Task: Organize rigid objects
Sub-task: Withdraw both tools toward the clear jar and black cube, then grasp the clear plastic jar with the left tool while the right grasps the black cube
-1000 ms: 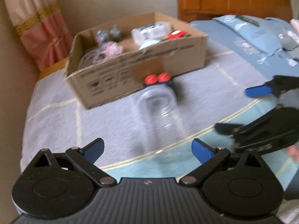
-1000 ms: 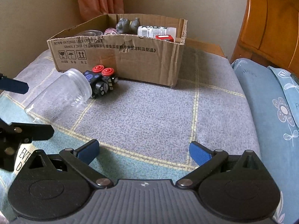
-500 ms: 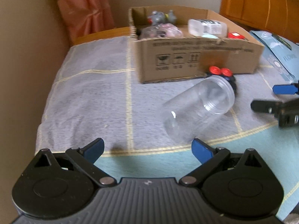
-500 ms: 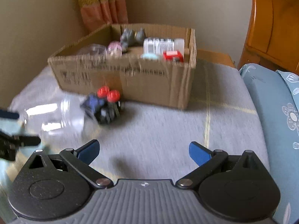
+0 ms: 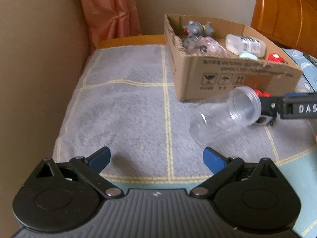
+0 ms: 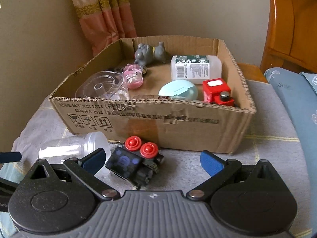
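- Left wrist view: left gripper (image 5: pixel 156 159), blue-tipped fingers spread wide, nothing between them, hovering above the grey plush blanket with yellow grid lines (image 5: pixel 122 107).
- Clear plastic jar without a lid (image 5: pixel 224 117) lies on its side on the blanket, mouth turned toward the brown cardboard box (image 5: pixel 233 79), just in front of the box's near wall.
- Right gripper (image 5: pixel 293 107) reaches in from the right edge, close behind the jar's mouth; only part shows here.
- Small black toy vehicle with two red round knobs (image 5: pixel 261 107) mostly hidden behind the jar rim.
- Right wrist view: right gripper (image 6: pixel 152 161), jaws apart, empty, low over the black toy (image 6: pixel 134 162); toy sits on the blanket between the fingertips, nearer the left one, not touched.
- Jar (image 6: pixel 75 150) lies left of the toy, rim just beside it.
- Box (image 6: pixel 150 119) directly behind, holding a grey animal figure (image 6: pixel 150 53), white labelled bottle (image 6: pixel 195 69), pale teal round case (image 6: pixel 178 90), red cube-shaped toy (image 6: pixel 217 91), pink translucent figure (image 6: pixel 132 76) and clear round container (image 6: pixel 102 87).
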